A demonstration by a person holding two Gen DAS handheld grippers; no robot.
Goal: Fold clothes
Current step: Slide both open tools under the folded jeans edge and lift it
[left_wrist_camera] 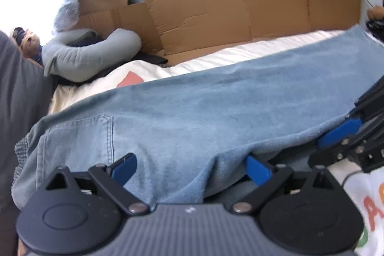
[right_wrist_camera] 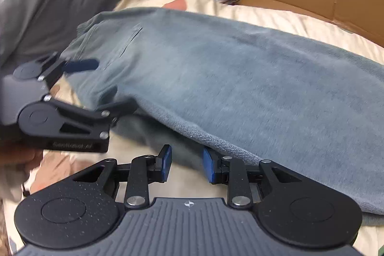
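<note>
jeans (right_wrist_camera: 228, 78) on bed, edge between right hand-held gripper (right_wrist_camera: 187, 163) fingers

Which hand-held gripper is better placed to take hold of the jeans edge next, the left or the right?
Probably the left hand-held gripper: its open jaws already straddle a raised fold of the jeans. The right hand-held gripper is open at the edge, with little cloth between its jaws.

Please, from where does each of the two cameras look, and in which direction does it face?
Left wrist: sits on the left gripper, looks down over the jeans toward the cardboard; its open blue fingers show, the right gripper at the right edge.
Right wrist: sits on the right gripper, looks down at the jeans' near edge; its parted fingers show, the left gripper at the left.
Shared: jeans, cardboard, grey pillow, cream sheet.
</note>
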